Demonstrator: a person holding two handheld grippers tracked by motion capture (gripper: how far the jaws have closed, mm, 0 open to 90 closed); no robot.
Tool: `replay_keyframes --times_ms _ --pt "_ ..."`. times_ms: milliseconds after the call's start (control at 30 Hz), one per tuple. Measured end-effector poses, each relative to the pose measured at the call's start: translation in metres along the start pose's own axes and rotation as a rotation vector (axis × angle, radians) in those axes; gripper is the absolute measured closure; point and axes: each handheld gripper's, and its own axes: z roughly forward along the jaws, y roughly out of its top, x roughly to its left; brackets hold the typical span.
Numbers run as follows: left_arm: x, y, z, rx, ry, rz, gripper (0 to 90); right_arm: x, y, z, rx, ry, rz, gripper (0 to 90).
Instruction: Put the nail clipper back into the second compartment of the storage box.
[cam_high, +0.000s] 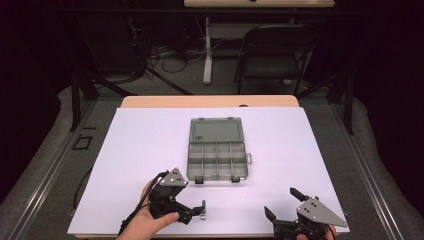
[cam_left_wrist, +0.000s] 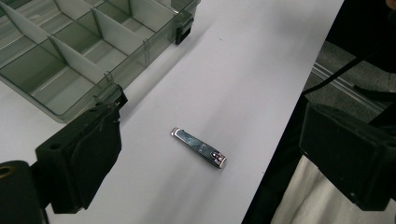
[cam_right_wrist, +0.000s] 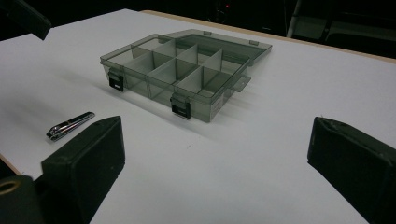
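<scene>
so my left gripper hangs with jaws wide, the nail clipper lying flat between them at the centre of the left gripper view, below the open compartment box. it looks light, stiff and slick metal; i'd pinch across its narrow sides mid-length. my right gripper, lower right, is spread wide too, holding nothing.

A lab or recording room: dark walls; a white-covered tabletop on grey carpet; tangled cables on the floor beyond its far edge; a black folding chair; black stand legs at both sides.
</scene>
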Motion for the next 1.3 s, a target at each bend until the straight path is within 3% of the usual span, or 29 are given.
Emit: replay_keyframes --times_ms 400,767,933,1000,1300 --pt "-0.007 0.000 0.024 0.100 -0.002 0.010 1.4 0.001 0.000 0.001 0.009 0.006 -0.013 4.3" --pt "-0.006 -0.003 0.038 0.175 0.045 -0.022 2.5 0.001 -0.001 0.001 0.007 0.005 -0.014 4.8" --pt "-0.005 -0.007 0.044 0.184 0.039 -0.037 8.9 0.001 -0.001 0.003 0.003 0.008 -0.010 5.2" --pt "-0.006 -0.008 0.047 0.188 0.036 -0.038 15.9 0.001 -0.001 0.003 0.004 0.007 -0.013 5.5" --pt "-0.008 -0.012 0.059 0.218 0.036 -0.070 22.5 0.001 -0.001 0.002 0.003 0.007 -0.012 5.7"
